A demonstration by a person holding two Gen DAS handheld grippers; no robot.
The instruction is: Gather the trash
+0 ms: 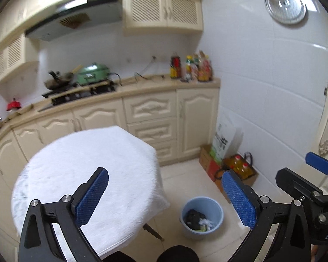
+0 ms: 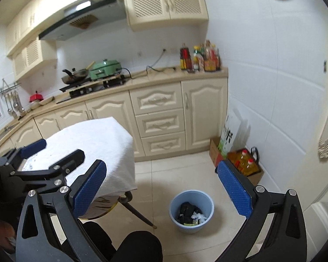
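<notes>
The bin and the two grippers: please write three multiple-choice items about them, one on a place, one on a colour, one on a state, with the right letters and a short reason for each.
1. Where does the bin stand?
A. on the floor, to the right of the table
B. on the table
C. on the counter

2. What colour is the bin?
A. red
B. light blue
C. green

3. In what state are the left gripper and the right gripper?
A. both shut on trash
B. left open, right shut
C. both open, holding nothing

Answers:
1 A: the bin sits on the pale floor tiles, beside the table's leg.
2 B: its wall and rim are light blue in both views.
3 C: in each view the blue pads stand wide apart with nothing between them; black and white trash lies in the bin.
</notes>
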